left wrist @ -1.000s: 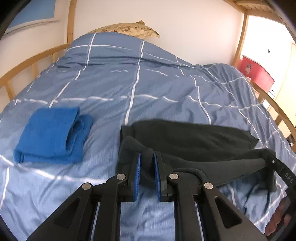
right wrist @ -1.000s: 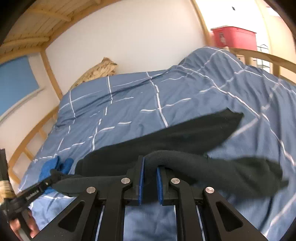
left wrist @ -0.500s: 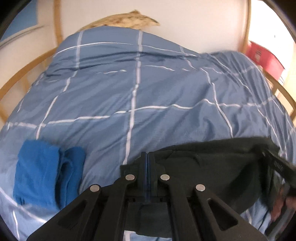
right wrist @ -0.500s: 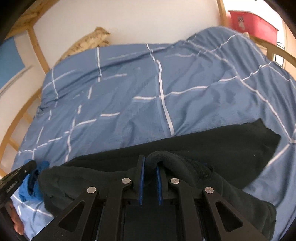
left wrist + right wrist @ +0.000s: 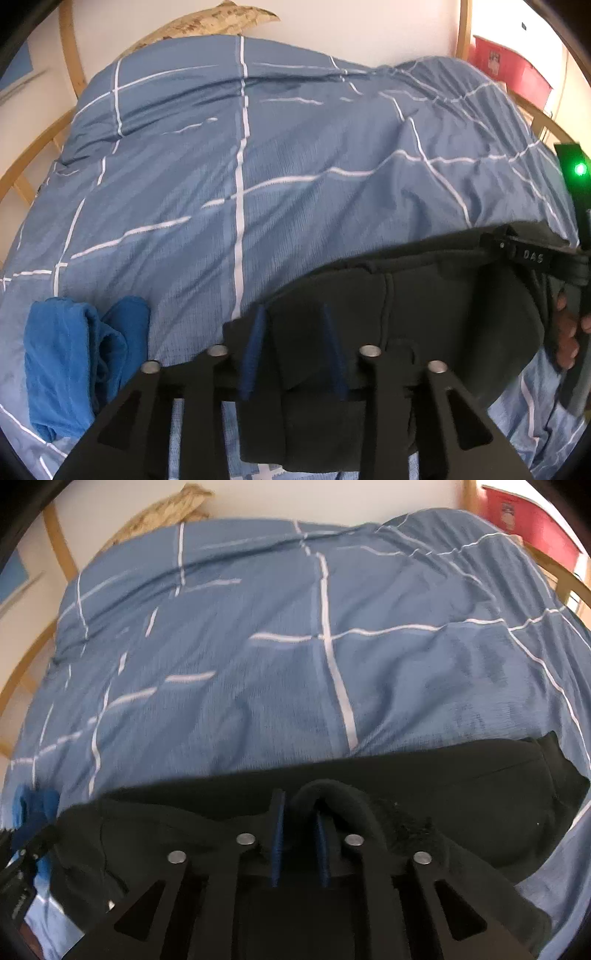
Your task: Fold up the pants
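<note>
Black pants (image 5: 424,314) lie folded across the near part of the blue checked duvet (image 5: 295,147). My left gripper (image 5: 291,310) hovers over their left end; its jaws are opening, and the blue pads stand apart with cloth lying loose under and between them. In the right wrist view the pants (image 5: 461,794) fill the lower frame. A raised fold of them still sits between the pads of my right gripper (image 5: 299,801), whose jaws are opening. The right gripper's finger (image 5: 532,254) and the hand (image 5: 565,339) holding it show at the right edge of the left wrist view.
A folded bright blue garment (image 5: 70,358) lies on the duvet left of the pants. A patterned pillow (image 5: 207,22) rests against the white wall at the head. Wooden bed rails (image 5: 70,62) curve around both sides. A red box (image 5: 509,70) stands beyond the right rail.
Both grippers carried the held edge of the pants forward and down onto the rest of the pants. The left pads, closed half a second ago, have parted; the right pads have widened slightly.
</note>
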{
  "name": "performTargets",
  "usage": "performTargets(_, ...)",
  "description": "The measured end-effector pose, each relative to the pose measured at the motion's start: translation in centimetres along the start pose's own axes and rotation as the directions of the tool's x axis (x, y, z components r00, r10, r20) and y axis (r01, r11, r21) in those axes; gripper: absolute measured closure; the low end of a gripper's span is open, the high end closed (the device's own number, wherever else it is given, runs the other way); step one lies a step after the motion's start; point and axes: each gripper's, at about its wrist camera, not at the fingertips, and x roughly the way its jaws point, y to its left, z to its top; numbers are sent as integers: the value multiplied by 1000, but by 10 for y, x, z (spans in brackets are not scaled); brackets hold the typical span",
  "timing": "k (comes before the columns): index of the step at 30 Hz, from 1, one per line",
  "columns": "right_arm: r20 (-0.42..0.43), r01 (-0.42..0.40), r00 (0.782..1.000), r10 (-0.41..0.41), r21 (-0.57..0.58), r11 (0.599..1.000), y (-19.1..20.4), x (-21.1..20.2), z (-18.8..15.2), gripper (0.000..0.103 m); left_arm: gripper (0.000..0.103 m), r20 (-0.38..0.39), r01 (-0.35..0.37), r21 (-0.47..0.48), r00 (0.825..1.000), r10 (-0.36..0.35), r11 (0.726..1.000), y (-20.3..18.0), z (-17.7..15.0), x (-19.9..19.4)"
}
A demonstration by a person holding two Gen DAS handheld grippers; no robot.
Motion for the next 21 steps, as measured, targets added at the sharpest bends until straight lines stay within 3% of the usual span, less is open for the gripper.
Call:
performTargets(7, -89, -30, 996, 26, -47, 998, 3, -24, 1, 58, 43, 40, -33, 3, 999, 33, 999, -6, 5, -31)
performTargets(10, -127, -28, 992, 16, -91, 995, 8, -43, -4, 50, 41, 74, -20, 2, 997, 20, 1000, -11, 3, -57)
performTargets(21, -40, -23, 999, 11, -301, 953, 9, -142, -67, 50, 36, 101, 20, 99, 994, -30, 995, -71, -27, -122)
